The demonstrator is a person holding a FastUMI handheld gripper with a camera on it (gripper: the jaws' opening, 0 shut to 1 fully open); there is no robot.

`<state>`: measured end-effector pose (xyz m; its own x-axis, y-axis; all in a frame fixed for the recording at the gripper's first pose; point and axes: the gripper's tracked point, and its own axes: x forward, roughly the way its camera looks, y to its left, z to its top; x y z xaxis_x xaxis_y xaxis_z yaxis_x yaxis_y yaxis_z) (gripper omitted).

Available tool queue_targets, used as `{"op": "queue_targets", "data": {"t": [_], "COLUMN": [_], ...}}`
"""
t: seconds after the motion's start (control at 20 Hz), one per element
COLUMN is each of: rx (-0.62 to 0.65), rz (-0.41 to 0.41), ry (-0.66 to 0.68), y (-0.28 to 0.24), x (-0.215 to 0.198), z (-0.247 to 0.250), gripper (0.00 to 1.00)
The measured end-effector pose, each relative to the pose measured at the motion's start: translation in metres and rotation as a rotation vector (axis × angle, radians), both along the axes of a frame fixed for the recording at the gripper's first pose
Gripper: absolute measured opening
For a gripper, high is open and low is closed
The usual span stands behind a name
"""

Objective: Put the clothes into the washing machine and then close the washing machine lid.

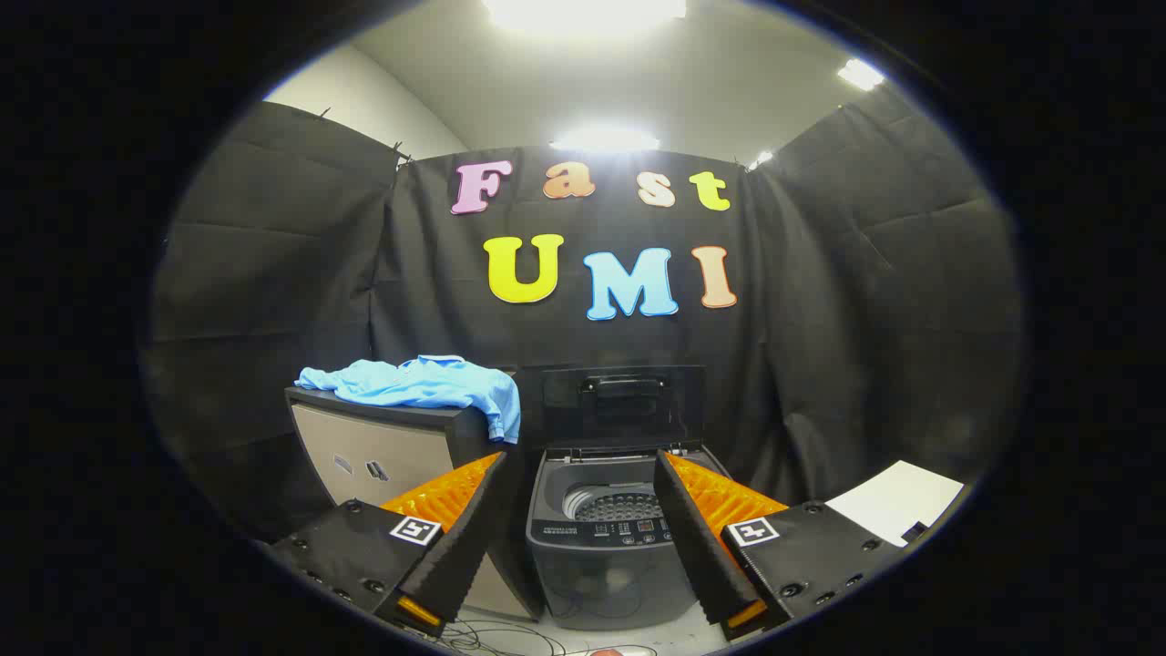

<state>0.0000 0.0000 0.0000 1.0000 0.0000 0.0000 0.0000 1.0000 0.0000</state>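
Gripper spread wide, holding nothing. Small grey top-loading washing machine sits just beyond the fingers, lid up. Light blue polo shirt lies on a dark cabinet ahead-left.

washer base cut off, panel labels too small, cabinet partly behind claw

A recording booth: black cloth walls surround a washing machine.
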Motion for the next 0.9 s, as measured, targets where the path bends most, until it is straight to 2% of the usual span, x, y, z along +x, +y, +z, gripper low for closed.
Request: {"op": "queue_targets", "data": {"t": [0.9], "rx": [-0.01], "rz": [0.027], "ry": [0.052], "y": [0.012], "x": [0.003], "z": [-0.016], "gripper": [0.98]}}
